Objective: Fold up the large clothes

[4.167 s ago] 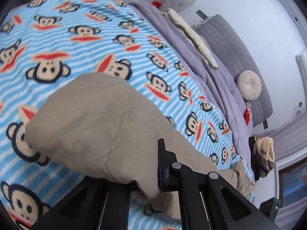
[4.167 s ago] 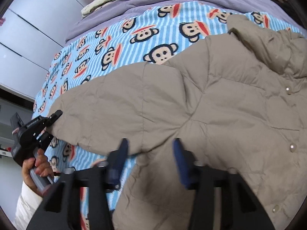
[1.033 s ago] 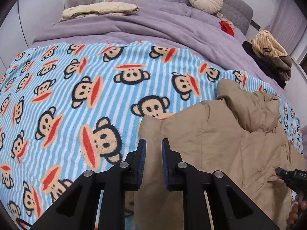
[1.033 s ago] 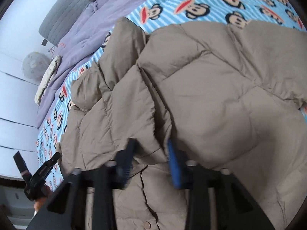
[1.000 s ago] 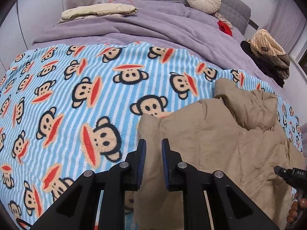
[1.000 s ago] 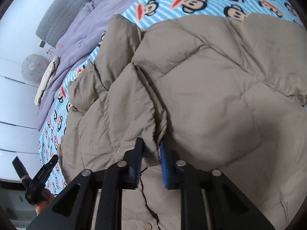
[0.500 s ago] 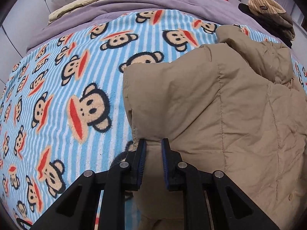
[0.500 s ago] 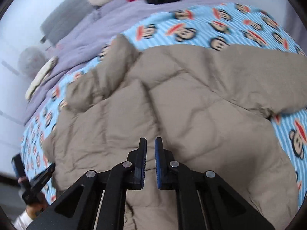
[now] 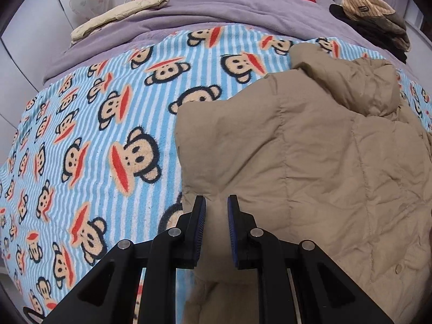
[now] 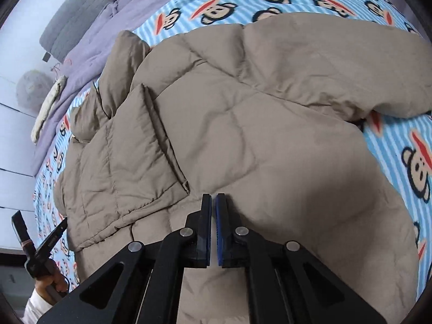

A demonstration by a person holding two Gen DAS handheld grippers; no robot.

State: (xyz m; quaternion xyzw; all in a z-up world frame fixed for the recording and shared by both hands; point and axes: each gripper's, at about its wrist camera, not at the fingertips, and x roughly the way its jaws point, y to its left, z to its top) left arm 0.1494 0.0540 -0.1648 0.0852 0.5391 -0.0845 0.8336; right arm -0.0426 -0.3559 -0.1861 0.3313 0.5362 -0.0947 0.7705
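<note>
Left wrist view: left gripper [image 9: 216,216] fingers clamped on khaki puffer coat [image 9: 310,162] edge, coat sprawling toward three o'clock over monkey blanket [image 9: 108,135]. Right gripper [image 10: 213,216] fingers pressed together, empty, above the folded panel. Slippery padding likely to spring open or slide loose if tugged unevenly.

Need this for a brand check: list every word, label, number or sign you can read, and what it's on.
No text can be read in either view.
Striped cap: small dark label, too small to read.
Monkey blanket, tan coat: no words.
</note>
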